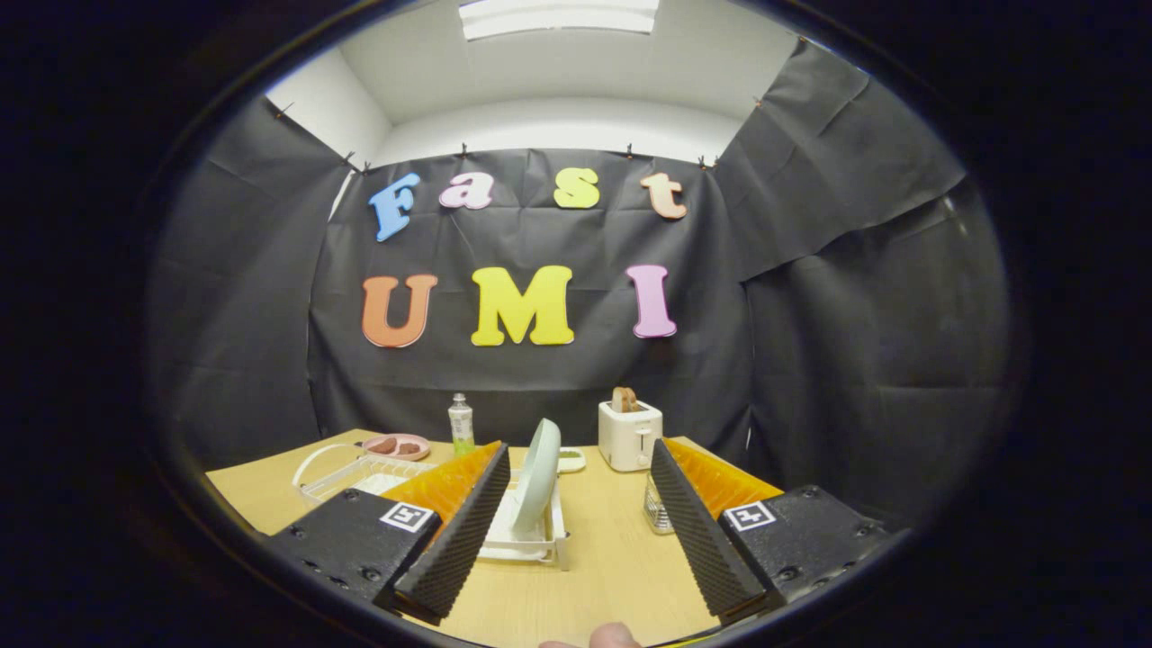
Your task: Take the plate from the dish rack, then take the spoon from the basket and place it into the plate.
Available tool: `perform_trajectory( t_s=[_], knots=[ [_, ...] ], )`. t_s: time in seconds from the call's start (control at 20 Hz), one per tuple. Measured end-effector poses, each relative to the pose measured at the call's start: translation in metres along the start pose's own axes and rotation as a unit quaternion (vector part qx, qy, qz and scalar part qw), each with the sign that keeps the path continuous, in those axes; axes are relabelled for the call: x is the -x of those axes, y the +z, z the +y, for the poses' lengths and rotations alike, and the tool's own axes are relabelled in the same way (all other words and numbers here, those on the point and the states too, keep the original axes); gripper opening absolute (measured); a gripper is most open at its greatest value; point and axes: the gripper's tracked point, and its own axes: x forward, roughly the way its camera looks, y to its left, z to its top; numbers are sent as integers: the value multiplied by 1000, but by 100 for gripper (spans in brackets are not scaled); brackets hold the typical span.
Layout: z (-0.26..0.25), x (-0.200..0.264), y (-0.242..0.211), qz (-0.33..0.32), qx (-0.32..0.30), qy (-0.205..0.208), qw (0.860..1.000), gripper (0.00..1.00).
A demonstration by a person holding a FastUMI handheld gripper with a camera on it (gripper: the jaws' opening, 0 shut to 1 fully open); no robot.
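The gripper hangs above a light wooden table with its two fingers spread wide apart and nothing held between them. Bare tabletop shows in the gap.

Just ahead of the left finger, and partly hidden behind it, stands a white dish rack. A pale green plate stands on edge in the rack, nearly upright, its rim rising above the fingertip line. The left finger covers the rack's left side.

Close against the inner face of the right finger sits a small wire mesh basket, mostly covered by that finger. Its contents cannot be made out, so the spoon cannot be told.

Beyond the plate, touching its far side in this view, is a small white dish-like object. Further back, between the fingers, stands a white toaster with a slice of bread poking out of the top.

To the left of the left finger lies a clear plastic tray with a curved handle. Behind it is a pink plate holding brown pieces of food. Beside that stands a clear bottle with green liquid low inside.

A fingertip of the person shows at the near edge of the table, below the gap between the fingers.
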Motion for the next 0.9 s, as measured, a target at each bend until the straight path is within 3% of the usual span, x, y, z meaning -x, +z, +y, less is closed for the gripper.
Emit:
perform_trajectory(
  t_s=[0.45,0.7,0.9],
  knots=[
    [-22,-2,-8,13,3,-12,1000,100],
    [-29,-8,-7,24,-6,8,1000,100],
    [-41,-23,-16,64,15,5,998,100]
  ],
)
